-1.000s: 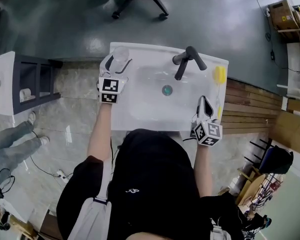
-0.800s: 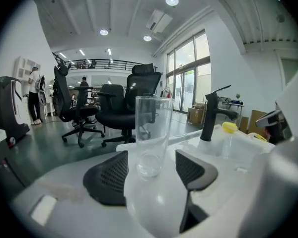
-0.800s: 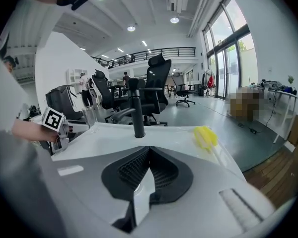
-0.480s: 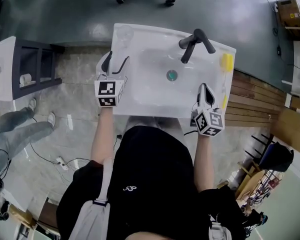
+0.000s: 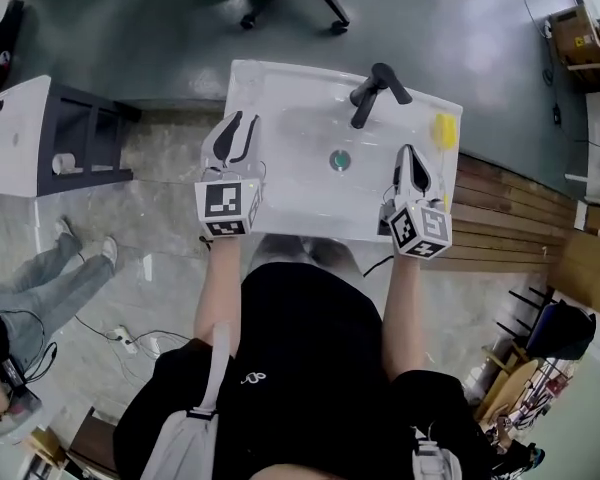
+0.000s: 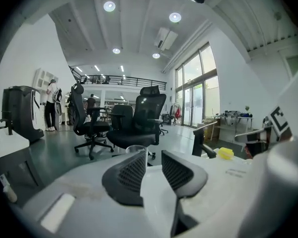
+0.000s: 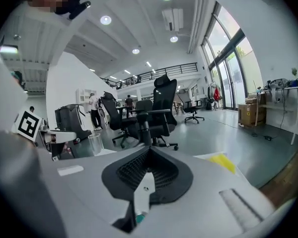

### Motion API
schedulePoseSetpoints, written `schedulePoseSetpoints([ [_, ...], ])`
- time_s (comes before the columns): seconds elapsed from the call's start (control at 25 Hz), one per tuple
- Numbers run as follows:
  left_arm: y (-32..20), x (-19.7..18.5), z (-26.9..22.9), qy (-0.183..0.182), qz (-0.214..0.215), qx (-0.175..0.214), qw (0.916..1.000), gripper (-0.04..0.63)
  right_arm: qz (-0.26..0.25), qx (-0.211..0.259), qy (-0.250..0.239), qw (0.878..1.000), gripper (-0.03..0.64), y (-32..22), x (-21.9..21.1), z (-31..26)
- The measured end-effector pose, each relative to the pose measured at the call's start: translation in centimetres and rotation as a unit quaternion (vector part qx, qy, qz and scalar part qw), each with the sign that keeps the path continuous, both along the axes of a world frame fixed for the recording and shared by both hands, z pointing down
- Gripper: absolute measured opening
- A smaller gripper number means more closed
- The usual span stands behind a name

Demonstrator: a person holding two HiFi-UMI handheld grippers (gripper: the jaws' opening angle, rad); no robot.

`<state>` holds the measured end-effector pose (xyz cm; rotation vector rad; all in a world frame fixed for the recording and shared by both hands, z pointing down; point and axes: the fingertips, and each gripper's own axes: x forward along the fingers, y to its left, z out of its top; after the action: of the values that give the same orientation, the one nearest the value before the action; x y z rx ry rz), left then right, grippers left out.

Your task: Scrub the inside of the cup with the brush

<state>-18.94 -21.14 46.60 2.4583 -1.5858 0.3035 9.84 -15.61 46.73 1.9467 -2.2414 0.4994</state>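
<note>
The clear cup (image 6: pixel 135 149) stands on the far corner of the white sink (image 5: pixel 300 98). In my left gripper view it sits just above centre, its rim peeking over the tip of the left-hand jaw, beyond the tips and not between them. My right gripper view shows it small at the left of the frame (image 7: pixel 94 144).

The brush (image 5: pixel 441 131), with its yellow head, lies on the sink's rim at the upper right of the head view, untouched by either tool. It shows as a yellow patch right of centre in both gripper views (image 6: pixel 226 153) (image 7: pixel 221 161).

My left gripper (image 5: pixel 236 128) hangs over the sink's left edge. Its jaws have just been closing and now stand a narrow gap apart with nothing caught in them (image 6: pixel 153 157). My right gripper (image 5: pixel 411 158) is over the sink's right side, just below the brush in the head view, and its jaws are pressed together on nothing (image 7: pixel 149 150).

Between the two tools lie the drain (image 5: pixel 340 160) and, above it, the black faucet (image 5: pixel 375 93). Black office chairs (image 6: pixel 139 118) stand on the grey floor beyond the sink.
</note>
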Motion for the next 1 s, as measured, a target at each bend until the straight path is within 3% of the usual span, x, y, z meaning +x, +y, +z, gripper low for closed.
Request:
schedulePoseSetpoints([
  [0.24, -0.5, 2.9, -4.7, 0.003, 0.013, 0.043, 0.999, 0.063, 0.003, 0.066, -0.015, 0.998, 0.002, -1.7, 0.0, -3.9],
  [0.36, -1.1, 5.6, -7.5, 0.001, 0.024, 0.068, 0.9974, 0.011, 0.007, 0.095, -0.027, 0.995, 0.002, -2.7, 0.8, -6.1],
  [0.48, -1.1, 8.6, -10.1, 0.004, 0.034, 0.089, 0.9954, 0.0, 0.012, 0.122, -0.041, 0.992, 0.002, -3.0, 2.1, -8.6],
  [0.84, -1.5, 15.1, -14.7, 0.05, 0.03, 0.094, 0.9938, 0.0, 0.021, 0.171, -0.1, 0.98, 0.002, -3.6, 4.5, -14.2],
  [1.0, -1.4, 16.6, -15.6, 0.07, 0.02, 0.091, 0.9931, 0.0, 0.013, 0.176, -0.08, 0.981, 0.0, -3.5, 4.6, -15.9],
])
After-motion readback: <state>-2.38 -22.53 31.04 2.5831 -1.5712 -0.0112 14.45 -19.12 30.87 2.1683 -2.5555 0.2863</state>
